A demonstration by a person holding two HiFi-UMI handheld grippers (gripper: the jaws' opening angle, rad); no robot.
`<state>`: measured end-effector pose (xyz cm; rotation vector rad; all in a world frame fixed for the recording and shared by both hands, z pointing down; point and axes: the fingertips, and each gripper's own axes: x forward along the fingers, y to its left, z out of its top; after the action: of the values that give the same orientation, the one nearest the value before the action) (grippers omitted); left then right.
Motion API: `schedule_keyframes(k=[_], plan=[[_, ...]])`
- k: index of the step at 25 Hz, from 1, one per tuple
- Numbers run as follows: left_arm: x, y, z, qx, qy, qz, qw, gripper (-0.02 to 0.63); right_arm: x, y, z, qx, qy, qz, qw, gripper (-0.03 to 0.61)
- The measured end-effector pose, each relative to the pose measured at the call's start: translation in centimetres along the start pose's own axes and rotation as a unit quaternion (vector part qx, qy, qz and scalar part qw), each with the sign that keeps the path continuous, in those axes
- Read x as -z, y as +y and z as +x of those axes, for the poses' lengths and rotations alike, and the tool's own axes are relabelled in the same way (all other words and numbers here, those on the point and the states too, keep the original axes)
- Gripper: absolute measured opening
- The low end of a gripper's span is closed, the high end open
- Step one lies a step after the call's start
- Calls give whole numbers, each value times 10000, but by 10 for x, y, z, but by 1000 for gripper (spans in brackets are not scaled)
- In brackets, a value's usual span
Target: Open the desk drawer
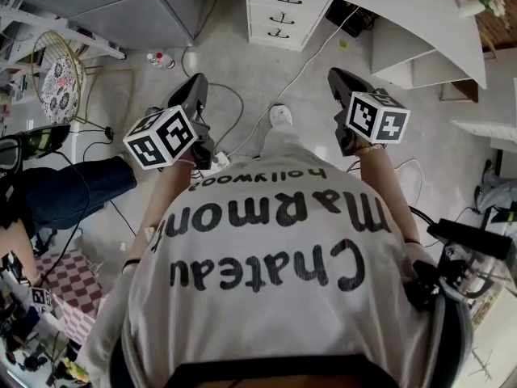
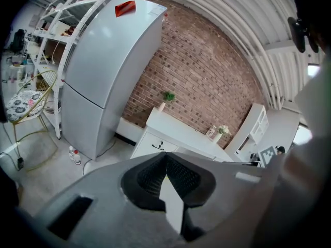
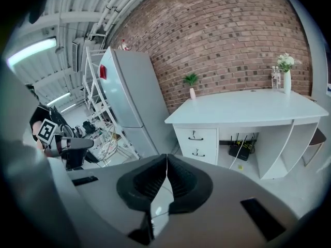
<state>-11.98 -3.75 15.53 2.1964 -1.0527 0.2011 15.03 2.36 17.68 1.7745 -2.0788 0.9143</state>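
The grey left claw point(image 2: 166, 155) and right claw point(image 3: 166, 157) are both clenched, their ribbed black pads point(image 3: 186, 185) meeting on nothing. Well ahead of the right claw, across open pale floor point(image 3: 274, 187), the smooth white desk drawers point(image 3: 204, 143) with thin black handles point(image 3: 195, 137) look flush-shut.

We found the counter point(image 3: 243, 107) smooth, matt white, its drawer handles point(image 3: 195, 137) dark metal. The brick wall point(image 3: 217, 35) looked rough and dull. The fridge point(image 2: 103, 61) was smooth grey with a faint sheen. The right gripper point(image 3: 166, 159) had a matt grey plastic shell and ribbed black jaws. The shirt point(image 1: 275, 265) was cloth.
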Motion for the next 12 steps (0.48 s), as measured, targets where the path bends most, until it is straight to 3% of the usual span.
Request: schedule_keyframes(k=[5, 8, 12], plan=[[-10, 2, 21, 99, -185, -152, 9997, 15, -24, -23, 34, 60, -24, 3, 10000, 15], [-13, 6, 36, 58, -281, -270, 9992, 14, -32, -32, 61, -199, 147, -64, 9997, 14], [-8, 14, 56, -37, -262, -307, 9992, 15, -39, -32, 98, -692, 324, -540, 9956, 14]])
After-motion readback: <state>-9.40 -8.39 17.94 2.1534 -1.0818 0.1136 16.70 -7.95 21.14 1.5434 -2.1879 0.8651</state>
